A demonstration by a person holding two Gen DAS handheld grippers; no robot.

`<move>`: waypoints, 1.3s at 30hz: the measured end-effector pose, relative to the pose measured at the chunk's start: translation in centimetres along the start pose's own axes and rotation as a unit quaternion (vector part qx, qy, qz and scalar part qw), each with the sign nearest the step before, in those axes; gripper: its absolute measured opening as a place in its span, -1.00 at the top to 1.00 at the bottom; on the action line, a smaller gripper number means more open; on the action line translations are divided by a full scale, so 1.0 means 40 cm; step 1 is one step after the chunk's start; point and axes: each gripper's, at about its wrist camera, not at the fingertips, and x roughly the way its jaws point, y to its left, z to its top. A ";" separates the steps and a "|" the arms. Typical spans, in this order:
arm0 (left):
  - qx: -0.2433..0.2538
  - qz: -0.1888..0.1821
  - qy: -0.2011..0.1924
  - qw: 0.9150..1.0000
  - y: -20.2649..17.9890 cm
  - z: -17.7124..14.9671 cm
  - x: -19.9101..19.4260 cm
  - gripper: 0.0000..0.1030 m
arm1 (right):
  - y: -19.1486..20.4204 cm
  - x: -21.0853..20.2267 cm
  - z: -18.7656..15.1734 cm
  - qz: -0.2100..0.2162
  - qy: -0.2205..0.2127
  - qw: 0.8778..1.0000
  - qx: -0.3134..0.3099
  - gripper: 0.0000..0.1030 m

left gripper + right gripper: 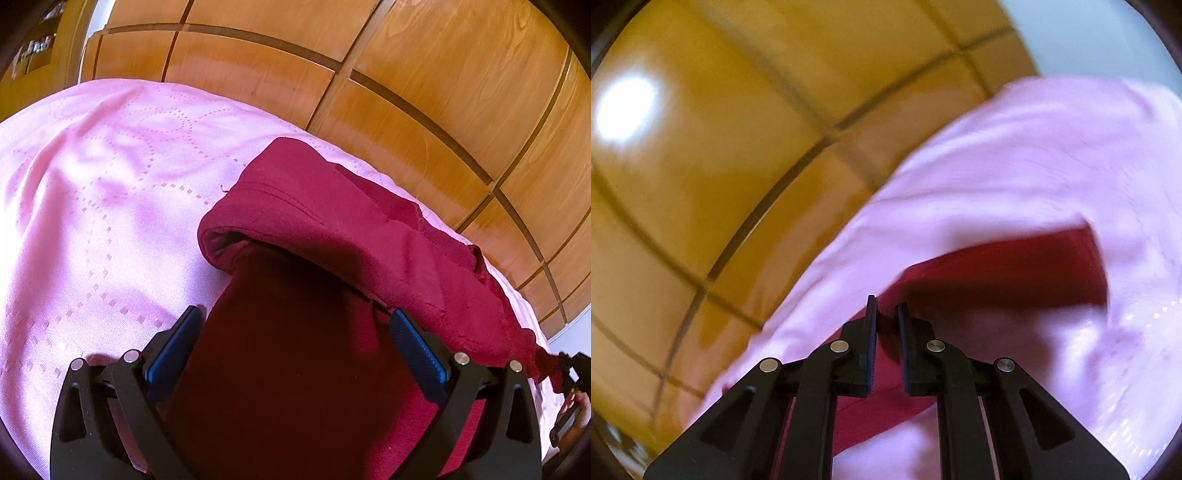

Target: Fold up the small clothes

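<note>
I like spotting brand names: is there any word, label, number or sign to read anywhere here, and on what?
None can be read.
Dark red garment: no tag or print shows.
Pink bedcover: dotted pattern only.
Wooden panels: bare.
Shelf items: too small and blurred.

Left gripper (295, 314) fingers spread, right gripper (886, 306) clamped

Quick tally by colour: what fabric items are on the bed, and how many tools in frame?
Dark red garment: 1
Pink bedspread: 1
Black tools: 2, left tool and right tool
Total: 4
</note>
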 end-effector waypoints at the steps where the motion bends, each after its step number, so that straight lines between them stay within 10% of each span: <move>1: -0.001 -0.001 0.000 1.000 0.000 0.000 0.000 -0.95 | 0.027 -0.002 -0.010 0.002 0.003 1.000 -0.018 0.81; 6: -0.005 -0.006 -0.003 1.000 0.003 0.000 -0.001 -0.95 | 0.231 0.000 -0.111 0.030 0.027 0.988 -0.147 0.81; 13: -0.008 -0.011 -0.005 1.000 0.006 0.000 -0.002 -0.95 | 0.490 -0.008 -0.344 0.100 0.070 0.941 -0.316 0.81; 22: -0.009 -0.011 -0.006 1.000 0.005 0.001 -0.002 -0.95 | 0.602 0.006 -0.562 0.124 0.127 0.893 -0.413 0.81; 24: -0.009 -0.011 -0.006 1.000 0.005 0.000 -0.003 -0.95 | 0.613 -0.003 -0.587 0.125 0.130 0.882 -0.435 0.59; 26: -0.009 -0.011 -0.006 1.000 0.005 0.000 -0.003 -0.95 | 0.619 -0.016 -0.601 0.141 0.137 0.876 -0.440 -0.40; 32: -0.010 -0.012 -0.005 1.000 0.004 0.001 -0.005 -0.95 | 0.553 -0.092 -0.576 0.178 0.107 0.890 -0.405 -0.78; 39: -0.005 -0.003 0.000 1.000 -0.007 0.002 -0.004 -0.95 | 0.352 -0.099 -0.447 0.169 0.046 0.966 -0.191 -0.93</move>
